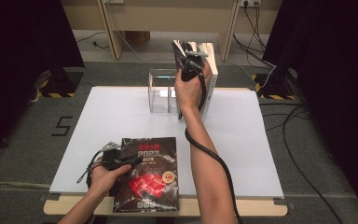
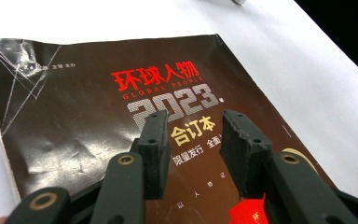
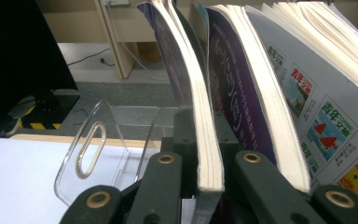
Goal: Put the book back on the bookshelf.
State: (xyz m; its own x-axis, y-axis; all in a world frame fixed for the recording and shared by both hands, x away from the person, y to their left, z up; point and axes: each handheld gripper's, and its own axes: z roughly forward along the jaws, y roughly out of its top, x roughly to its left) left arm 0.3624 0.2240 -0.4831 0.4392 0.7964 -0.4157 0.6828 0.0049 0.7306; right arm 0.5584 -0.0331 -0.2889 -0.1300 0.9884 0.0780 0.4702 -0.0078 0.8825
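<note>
My right gripper point(image 3: 200, 175) clamps a thin upright magazine point(image 3: 200, 116); clear acrylic holder point(image 3: 102, 154) at nine o'clock, thicker magazines point(image 3: 279, 93) crowding three. Left gripper point(image 2: 193, 140) apart over dark glossy 2023 magazine point(image 2: 98, 116).

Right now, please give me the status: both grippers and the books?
Right gripper shut on upright book beside clear holder. Left gripper open over flat dark magazine. More books stand close alongside.

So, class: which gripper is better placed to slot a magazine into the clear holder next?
Right. The right gripper is already clamped on an upright magazine beside the clear holder; the left gripper hovers open over the dark magazine lying flat at the near edge.
</note>
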